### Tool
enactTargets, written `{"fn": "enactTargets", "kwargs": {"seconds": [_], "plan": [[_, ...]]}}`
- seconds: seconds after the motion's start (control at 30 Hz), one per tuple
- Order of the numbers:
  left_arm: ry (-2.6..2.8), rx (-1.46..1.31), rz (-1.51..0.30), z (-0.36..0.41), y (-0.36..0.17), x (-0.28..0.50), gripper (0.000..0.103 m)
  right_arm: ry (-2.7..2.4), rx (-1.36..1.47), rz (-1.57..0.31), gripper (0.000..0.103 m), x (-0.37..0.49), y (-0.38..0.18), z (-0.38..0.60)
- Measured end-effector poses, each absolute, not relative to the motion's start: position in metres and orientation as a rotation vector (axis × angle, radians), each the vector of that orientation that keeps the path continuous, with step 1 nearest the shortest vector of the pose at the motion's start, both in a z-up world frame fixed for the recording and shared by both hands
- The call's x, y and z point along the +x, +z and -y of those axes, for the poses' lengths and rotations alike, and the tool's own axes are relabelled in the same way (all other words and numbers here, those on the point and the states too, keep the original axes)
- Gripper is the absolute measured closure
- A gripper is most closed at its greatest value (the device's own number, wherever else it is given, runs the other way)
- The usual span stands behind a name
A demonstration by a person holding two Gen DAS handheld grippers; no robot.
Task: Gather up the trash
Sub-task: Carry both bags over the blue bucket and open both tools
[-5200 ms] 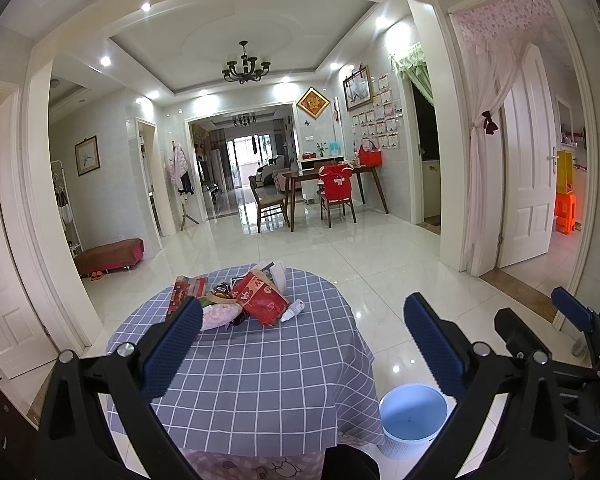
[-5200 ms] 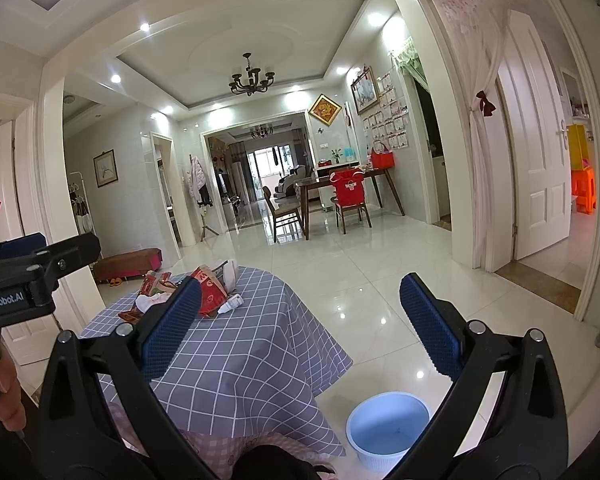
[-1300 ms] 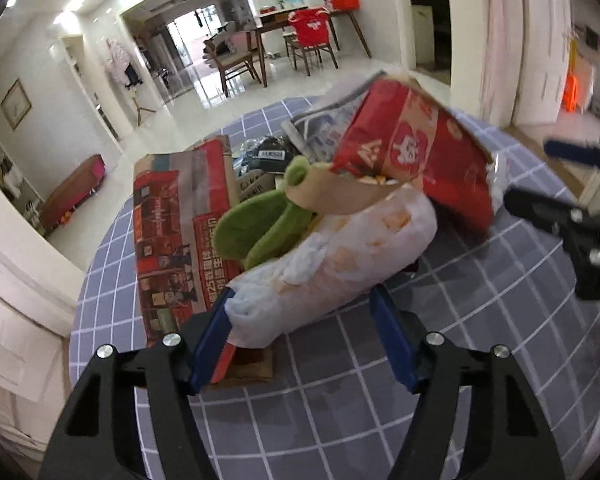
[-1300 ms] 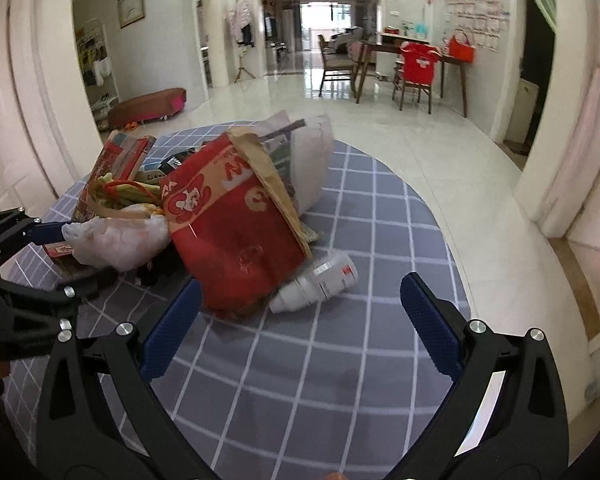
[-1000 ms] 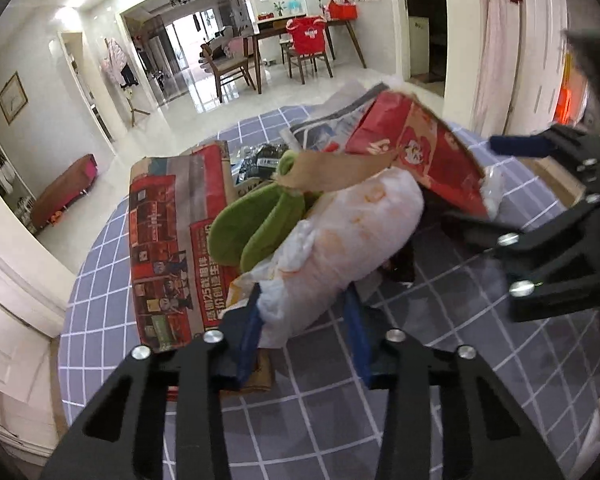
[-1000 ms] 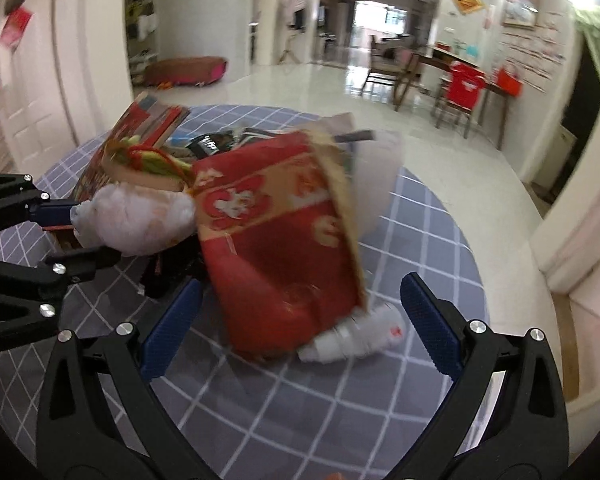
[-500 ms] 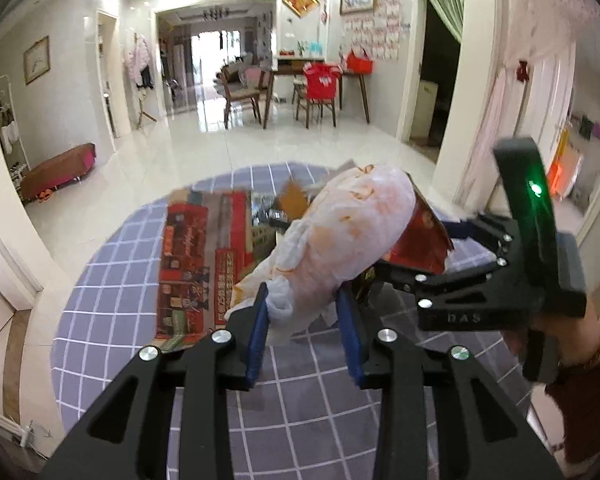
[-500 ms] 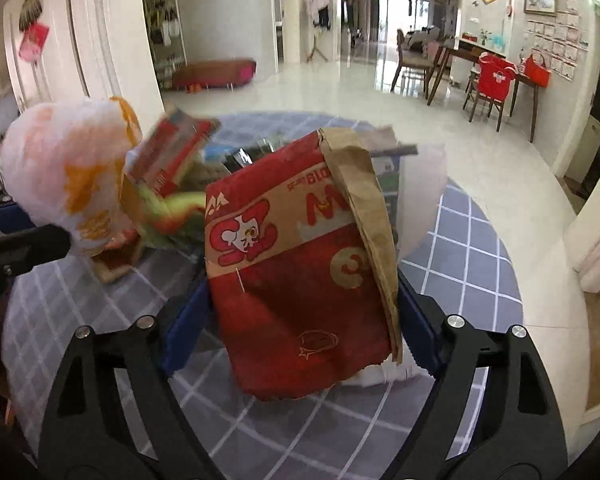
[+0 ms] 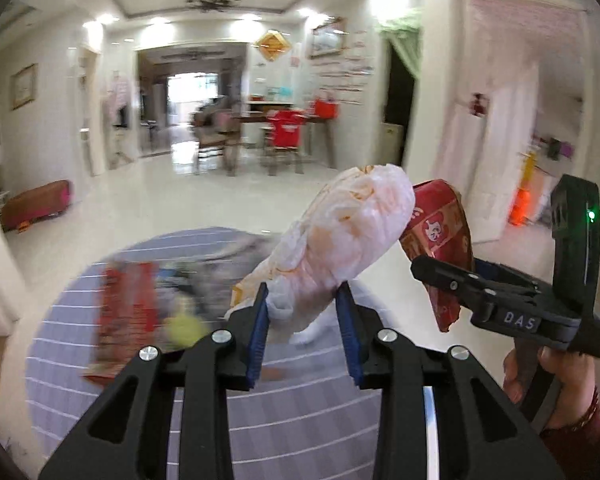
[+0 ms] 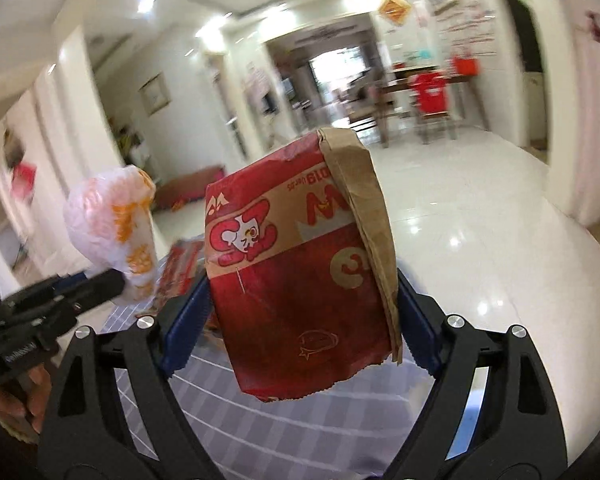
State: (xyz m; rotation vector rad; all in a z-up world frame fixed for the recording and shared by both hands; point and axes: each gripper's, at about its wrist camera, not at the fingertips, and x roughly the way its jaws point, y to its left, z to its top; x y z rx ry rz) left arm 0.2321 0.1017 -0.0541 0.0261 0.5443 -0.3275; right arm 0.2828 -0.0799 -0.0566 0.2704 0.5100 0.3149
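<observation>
I have the crumpled white-and-orange plastic bag [image 9: 340,240] clamped in my left gripper [image 9: 303,330], long axis tilted up-right | my right gripper [image 10: 300,312] grips the red-and-brown paper bag [image 10: 300,264], upright, mouth downward | both above the round grey checked tablecloth [image 9: 280,420] | glossy white tiled floor [image 9: 160,196], dining table [image 9: 284,120] beyond.

Crinkled thin plastic bag [image 9: 342,236] — creased matt paper bag [image 10: 300,280] — glossy floor tiles [image 10: 480,208]

Left view: trash pile on the desk [image 9: 100,380] is motion-smeared, items unreadable. White plastic bag [image 9: 340,240] hides the pile's right side. Right view: red paper bag [image 10: 300,280] blocks most of the desk; its print partly legible, fisheye rim crops both handles.
</observation>
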Motion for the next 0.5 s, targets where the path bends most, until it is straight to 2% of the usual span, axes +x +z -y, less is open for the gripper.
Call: {"fn": "enactTargets", "kwargs": {"seconds": [0.13,0.3,0.5], "plan": [[-0.47,0.056,-0.616,-0.019,-0.081,0.248,0.071,0.121,0.334,-0.538,0.02,0.254,-0.088,0.167],[-0.638,0.118,-0.779,0.093,-0.142,0.273,0.071,-0.063,0.437,-0.609,0.019,0.238,-0.139,0.257],[-0.723,0.142,-0.935,0.171,-0.203,0.302,0.069,-0.235,0.535,-0.664,0.02,0.222,-0.197,0.329]]}}
